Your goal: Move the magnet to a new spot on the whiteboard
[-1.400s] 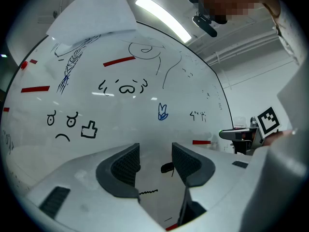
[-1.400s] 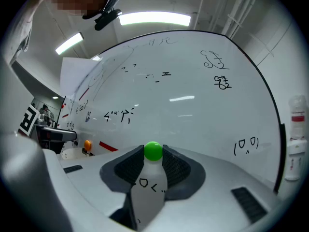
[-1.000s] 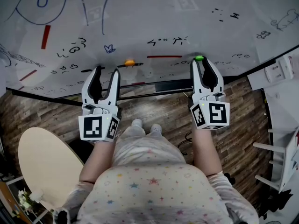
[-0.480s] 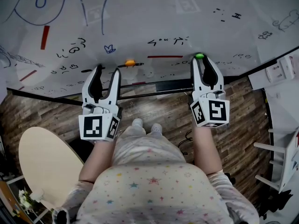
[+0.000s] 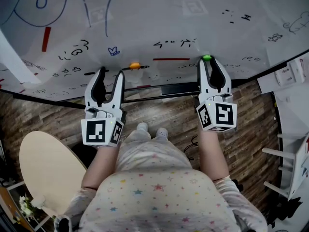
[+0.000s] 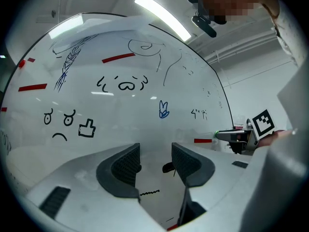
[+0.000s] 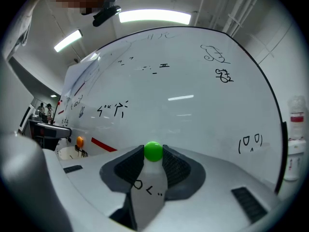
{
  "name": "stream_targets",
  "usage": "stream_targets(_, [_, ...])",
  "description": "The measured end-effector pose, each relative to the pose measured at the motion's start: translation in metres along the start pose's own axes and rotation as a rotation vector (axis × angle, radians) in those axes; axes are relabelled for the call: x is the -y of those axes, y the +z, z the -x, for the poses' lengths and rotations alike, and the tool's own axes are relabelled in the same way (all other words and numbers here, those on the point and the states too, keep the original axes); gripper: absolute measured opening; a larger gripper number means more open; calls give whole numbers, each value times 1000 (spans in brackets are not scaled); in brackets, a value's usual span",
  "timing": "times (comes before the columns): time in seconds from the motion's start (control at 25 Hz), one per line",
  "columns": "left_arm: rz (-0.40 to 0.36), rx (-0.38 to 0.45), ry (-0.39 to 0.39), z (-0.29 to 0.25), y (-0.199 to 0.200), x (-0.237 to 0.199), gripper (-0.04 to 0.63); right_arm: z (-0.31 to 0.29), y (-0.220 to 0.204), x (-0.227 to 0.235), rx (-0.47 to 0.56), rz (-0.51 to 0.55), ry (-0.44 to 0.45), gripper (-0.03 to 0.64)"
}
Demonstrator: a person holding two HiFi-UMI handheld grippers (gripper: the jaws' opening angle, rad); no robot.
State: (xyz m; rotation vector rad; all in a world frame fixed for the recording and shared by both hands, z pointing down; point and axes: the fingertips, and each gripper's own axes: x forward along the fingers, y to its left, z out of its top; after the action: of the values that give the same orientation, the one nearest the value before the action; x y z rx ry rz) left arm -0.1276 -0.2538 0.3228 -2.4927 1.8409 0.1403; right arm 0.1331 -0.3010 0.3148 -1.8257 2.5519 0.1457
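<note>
A small green magnet sits at the lower part of the whiteboard, pinched between the tips of my right gripper. In the right gripper view the green magnet fills the gap between the two dark pads, right against the whiteboard. My left gripper is open and points at the board further left, holding nothing. In the left gripper view the left gripper shows a bare gap over the whiteboard. An orange magnet sticks to the board between the two grippers.
A dark tray rail runs under the board's lower edge. Red strips and marker doodles cover the board. A round beige table stands at the lower left, white shelving at the right, over a wooden floor.
My right gripper with the green magnet has crept very slightly up and right. The left gripper has stayed where it was.
</note>
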Motion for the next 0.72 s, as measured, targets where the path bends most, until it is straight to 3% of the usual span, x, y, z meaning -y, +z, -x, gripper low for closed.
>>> stream_targets(0.72, [1,2,5,0,1,0,187,0,0,0,1,8,-11,125])
